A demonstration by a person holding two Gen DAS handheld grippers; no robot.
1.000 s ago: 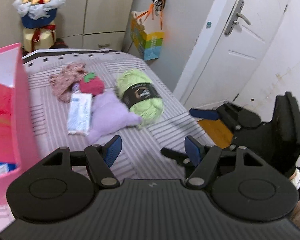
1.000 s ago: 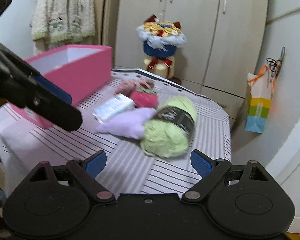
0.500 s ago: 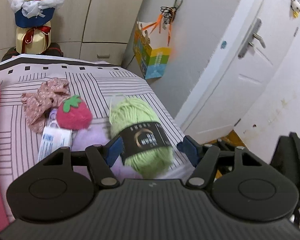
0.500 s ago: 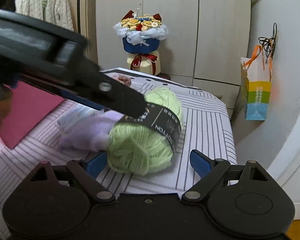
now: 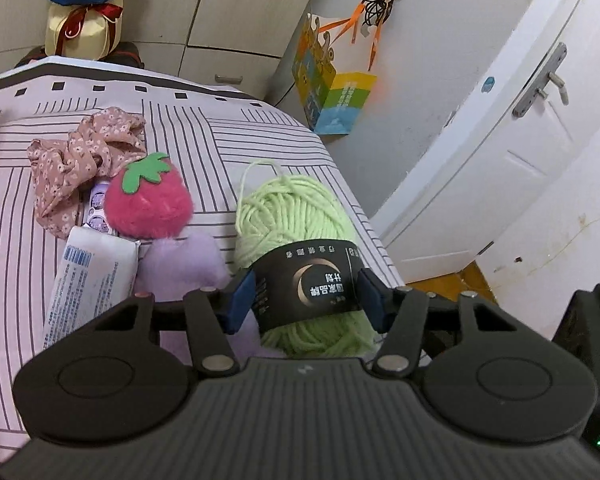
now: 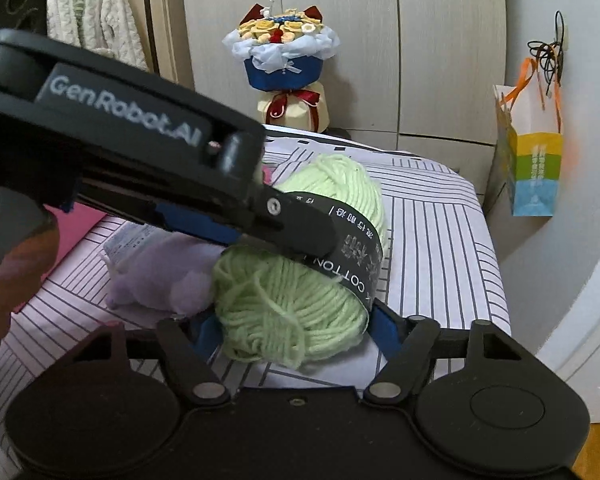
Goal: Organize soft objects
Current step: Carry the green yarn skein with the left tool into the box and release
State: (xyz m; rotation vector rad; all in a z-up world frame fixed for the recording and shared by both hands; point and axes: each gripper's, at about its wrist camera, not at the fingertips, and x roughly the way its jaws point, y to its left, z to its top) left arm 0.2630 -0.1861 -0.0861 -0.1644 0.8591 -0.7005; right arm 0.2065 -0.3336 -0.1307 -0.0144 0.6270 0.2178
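1. Straddling the green yarn ball (image 5: 296,216) with the left gripper (image 5: 308,300), jaws spread wide, one blue pad (image 5: 242,300) sitting at each side of the skein's black paper band.
2. Not visibly squeezing the wool there; looking released rather than clenched, though impossible to tell whether the pads are pressing on the band or only touching it.
3. Reaching in from the near end with the right gripper (image 6: 296,334), also spread wide, its blue pads flanking the skein's rounded end and partly hiding behind the wool.
4. Crossing the right wrist view from the upper left as a dark bar: the left tool, with its fingertip lying against the band.
5. Lying on its side near the right edge of the striped bed cover (image 5: 228,140), a loose strand looping off the far end.
6. Pressing against the skein's left flank: a purple plush (image 5: 180,264), with a pink strawberry plush (image 5: 148,204) just behind it.
7. Resting left of those: a white packet (image 5: 92,276) and, farther back, a floral scrunchie (image 5: 76,156), touching the strawberry.
8. Showing at the left of the right wrist view: part of a pink box (image 6: 76,224).
9. Standing beyond the bed: a bouquet (image 6: 284,56) by the cupboards; hanging on the wall, a colourful paper bag (image 5: 332,100).
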